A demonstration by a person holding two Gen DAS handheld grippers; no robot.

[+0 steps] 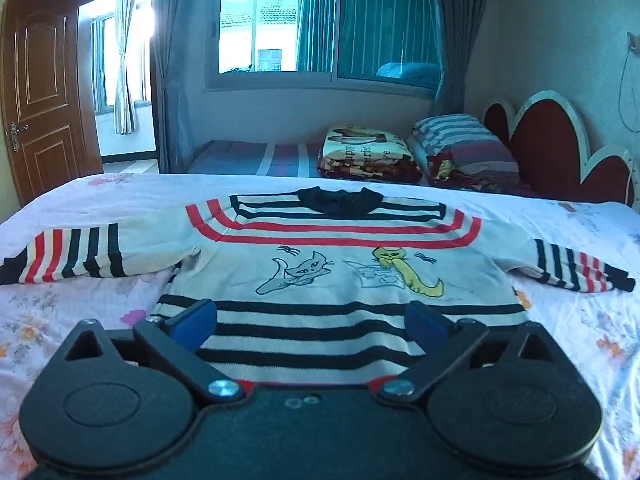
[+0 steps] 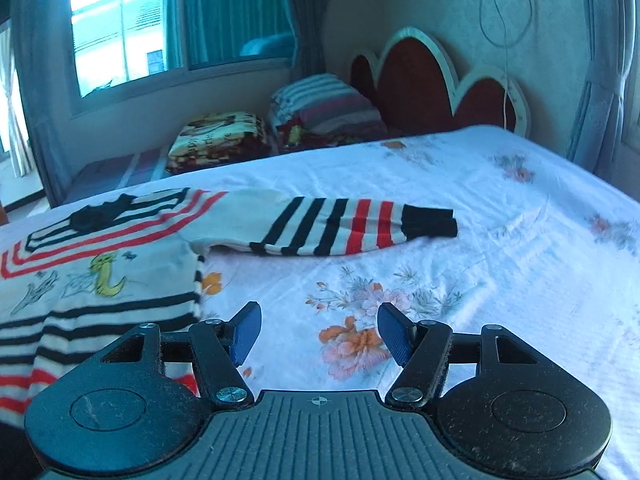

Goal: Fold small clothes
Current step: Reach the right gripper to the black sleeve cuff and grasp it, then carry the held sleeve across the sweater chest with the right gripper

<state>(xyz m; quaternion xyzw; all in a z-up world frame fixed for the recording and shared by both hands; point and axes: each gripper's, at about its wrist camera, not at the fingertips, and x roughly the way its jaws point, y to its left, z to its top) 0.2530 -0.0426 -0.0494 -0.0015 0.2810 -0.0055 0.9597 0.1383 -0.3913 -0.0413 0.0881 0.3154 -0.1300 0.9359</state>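
Both hand-held grippers, left (image 1: 311, 316) and right (image 2: 319, 330), gape empty; sweater (image 1: 320, 276) ahead lies spread flat on bed (image 2: 480, 240), ready for folding.

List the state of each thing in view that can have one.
Sweater: flat on bed, unfolded, sleeves out.
Left gripper: open over the hem, empty.
Right gripper: open over bare sheet, empty.
Door: open.
Blankets: folded, stacked by headboard.

A bed (image 1: 580, 320) covered in a pale floral sheet carries everything. A small striped sweater (image 1: 320, 248) lies flat on it, both sleeves spread outward.
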